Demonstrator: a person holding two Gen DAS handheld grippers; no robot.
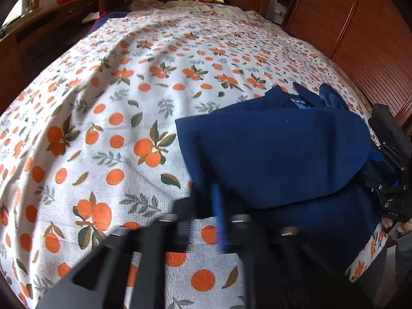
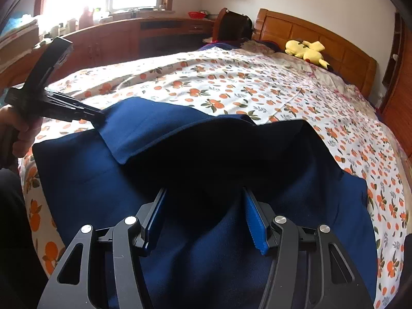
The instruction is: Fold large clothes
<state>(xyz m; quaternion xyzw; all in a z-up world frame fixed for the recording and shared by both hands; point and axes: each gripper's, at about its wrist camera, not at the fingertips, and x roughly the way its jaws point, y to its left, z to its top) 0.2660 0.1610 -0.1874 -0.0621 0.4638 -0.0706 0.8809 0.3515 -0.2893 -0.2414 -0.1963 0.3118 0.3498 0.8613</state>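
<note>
Centrally, a navy garment (image 2: 206, 170) is lying on the bed (image 2: 231, 82) over an orange-print sheet (image 1: 103, 128), 1 flap folded across its body. Left claw (image 2: 99, 118) is pinching the flap's edge, jaws closed on the cloth. Right claw (image 2: 203, 219) is resting over the garment, 2 blue pads (image 2: 253, 221) standing apart, gripping nothing. A yellow plush toy (image 2: 306, 51) is lying near the headboard (image 2: 309, 36).

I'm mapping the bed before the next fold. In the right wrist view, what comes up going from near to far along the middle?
Right gripper → navy garment → orange-print bedspread → yellow plush toy → wooden headboard.
</note>
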